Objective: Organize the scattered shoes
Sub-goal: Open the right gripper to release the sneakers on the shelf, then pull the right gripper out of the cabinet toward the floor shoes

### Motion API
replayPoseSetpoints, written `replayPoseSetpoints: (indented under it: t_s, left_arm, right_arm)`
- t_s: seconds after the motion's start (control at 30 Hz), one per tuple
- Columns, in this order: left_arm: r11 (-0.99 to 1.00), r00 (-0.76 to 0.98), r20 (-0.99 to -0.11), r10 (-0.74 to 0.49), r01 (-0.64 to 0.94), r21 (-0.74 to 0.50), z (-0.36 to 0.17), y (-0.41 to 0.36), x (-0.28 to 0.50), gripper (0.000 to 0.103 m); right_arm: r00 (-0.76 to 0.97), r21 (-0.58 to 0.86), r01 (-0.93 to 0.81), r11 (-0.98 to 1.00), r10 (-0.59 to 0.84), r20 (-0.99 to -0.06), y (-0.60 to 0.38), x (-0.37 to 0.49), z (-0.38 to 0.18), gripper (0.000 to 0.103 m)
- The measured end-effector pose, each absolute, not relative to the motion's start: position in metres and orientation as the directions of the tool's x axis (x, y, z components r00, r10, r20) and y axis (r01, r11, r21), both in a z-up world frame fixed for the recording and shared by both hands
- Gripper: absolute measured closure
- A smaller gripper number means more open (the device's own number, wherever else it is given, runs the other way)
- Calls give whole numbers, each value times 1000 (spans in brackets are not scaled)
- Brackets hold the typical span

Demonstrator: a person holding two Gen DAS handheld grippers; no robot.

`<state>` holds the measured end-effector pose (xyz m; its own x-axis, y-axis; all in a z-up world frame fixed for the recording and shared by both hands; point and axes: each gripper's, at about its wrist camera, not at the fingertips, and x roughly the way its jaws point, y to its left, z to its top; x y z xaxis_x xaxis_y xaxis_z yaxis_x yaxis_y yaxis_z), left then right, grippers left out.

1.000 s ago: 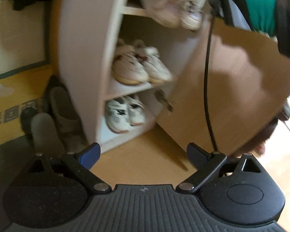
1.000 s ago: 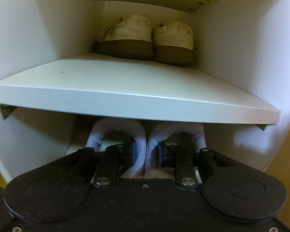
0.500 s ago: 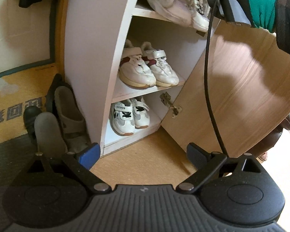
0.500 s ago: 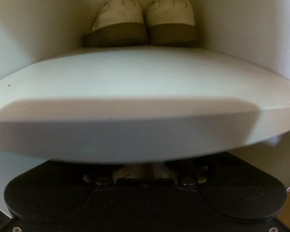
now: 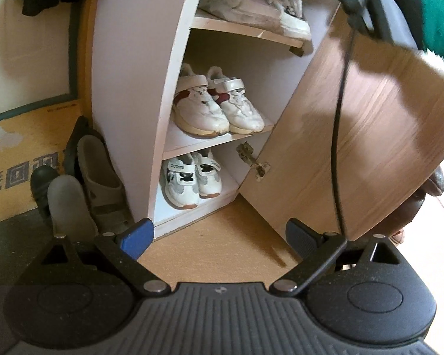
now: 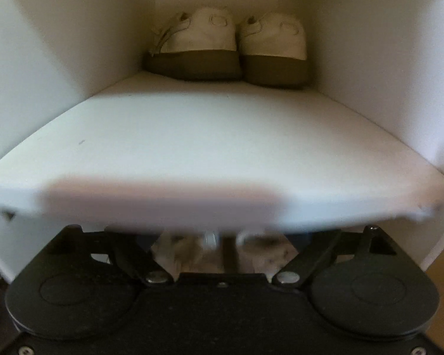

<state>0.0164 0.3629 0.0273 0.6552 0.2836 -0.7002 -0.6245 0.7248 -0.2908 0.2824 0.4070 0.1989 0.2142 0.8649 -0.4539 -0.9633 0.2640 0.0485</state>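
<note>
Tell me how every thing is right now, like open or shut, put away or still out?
Cabinet door: swung open.
Left gripper: open, holding nothing.
Right gripper: jaws have just been opening; pale shoes lie between them, let go.
Strap sneakers: paired on the middle shelf.
Small sneakers: paired on the bottom shelf.
Brown-soled shoes: paired at a shelf's back.
Grey sandals: out on the floor.

White-maroon sneakers (image 5: 216,103), wood-grain door (image 5: 370,136) — blue fingers (image 5: 136,238)
</note>
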Motion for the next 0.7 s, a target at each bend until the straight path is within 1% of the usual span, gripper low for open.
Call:
replayPoseSetpoints:
  t_s: [0.1,0.2,0.3,0.4,0.47,0.63,0.7]
  left_arm:
    - [721,654,-699,288,-629,-292,27,364,12,6]
    - [714,649,-701,295,-638,-290,27,366,9,6]
    - [715,650,-701,295,-636,-289,27,364,9,6]
    - [722,653,-699,290,-629,-288,28,360,11,6]
    - [723,654,-699,290,-628,-287,29,358,12,6]
    - [726,652,-702,287,-626,-285,27,358,14,6]
    - [725,650,-704,287,-627,-284,26,358,14,6]
  right_arm:
    - [213,106,-954,280,884,-417,361,277,184,8]
    - [219,132,-945,300,877,-427,332,272,163,6]
    - [223,160,-930,330,856,-465,312,268,133,6]
    - [194,187,-932,311,863,-466,311,267,119,6]
    - [190,178,-937,301,865,-464,322,268,114,6]
    - [218,180,-931,317,880,-422,332,276,114,7]
    - [227,148,-937,317,873,-431,337,278,114,6]
